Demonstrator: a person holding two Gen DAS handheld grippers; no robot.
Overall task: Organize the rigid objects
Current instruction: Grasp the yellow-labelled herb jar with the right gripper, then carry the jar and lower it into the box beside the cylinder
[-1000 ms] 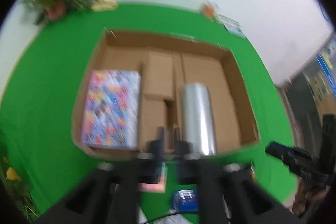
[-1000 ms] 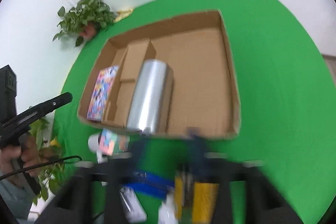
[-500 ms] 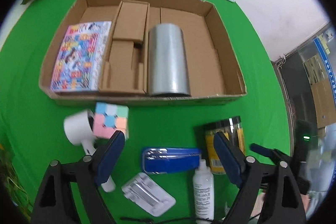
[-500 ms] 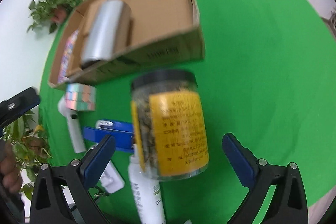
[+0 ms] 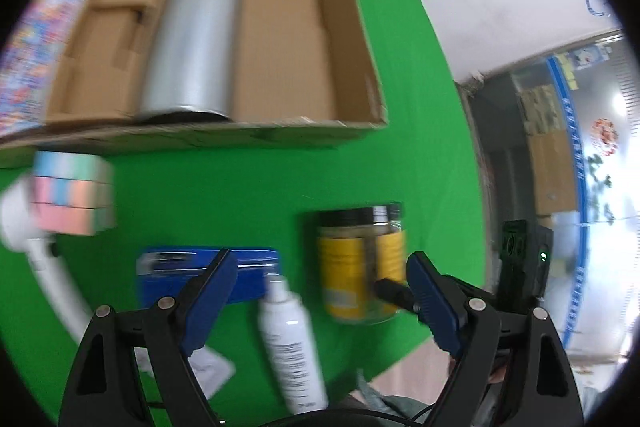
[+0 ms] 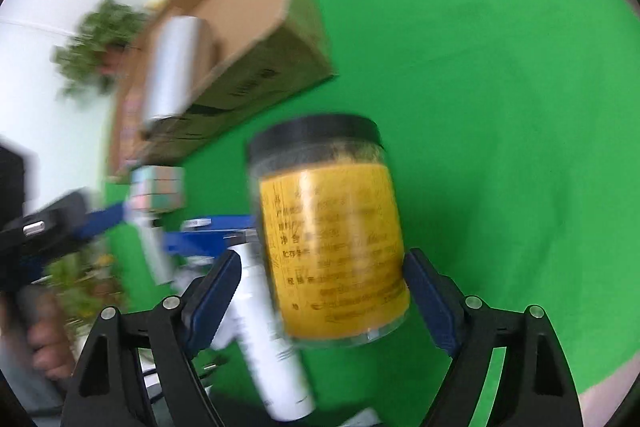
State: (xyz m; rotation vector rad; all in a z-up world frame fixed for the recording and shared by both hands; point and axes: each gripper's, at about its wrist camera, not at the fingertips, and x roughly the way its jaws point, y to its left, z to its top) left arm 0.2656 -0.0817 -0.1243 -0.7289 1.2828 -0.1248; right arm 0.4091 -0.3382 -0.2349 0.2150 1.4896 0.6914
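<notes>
Both tongs have dropped from a high view over the cardboard box (image 5: 352, 27) to low over the loose items on the green bench (image 5: 224, 195); both stood closed a second ago and now stand wide. The right tongs (image 6: 320, 291) straddle the jar (image 6: 328, 231), and their jaws have just been closing in from their widest. The right pad sits at the jar's wall; the left pad shows a gap, with blur, so no grip is confirmed. The left tongs (image 5: 316, 287) gape with nothing gripped, the white bottle (image 5: 292, 343) lying between the jaws in the lower centre of the left view.

Judgement: the jar is the next item to be boxed, and a pick-up is imminent.

Materials and shapes:
- Jar: clear, rigid cylinder, black screw lid, yellow printed label, upright in the lower centre of the right view, in front of the box.
- Silver cylinder (image 5: 192, 43): smooth, reflective, lying on its side inside the box, upper left.
- Colourful flat box (image 5: 28, 55): printed card, inside the box at the far left edge.
- Pastel puzzle cube (image 5: 72, 195): hard plastic, on the bench at left.
- Blue case (image 5: 248, 275): flat, glossy, oblong, beside the bottle.
</notes>
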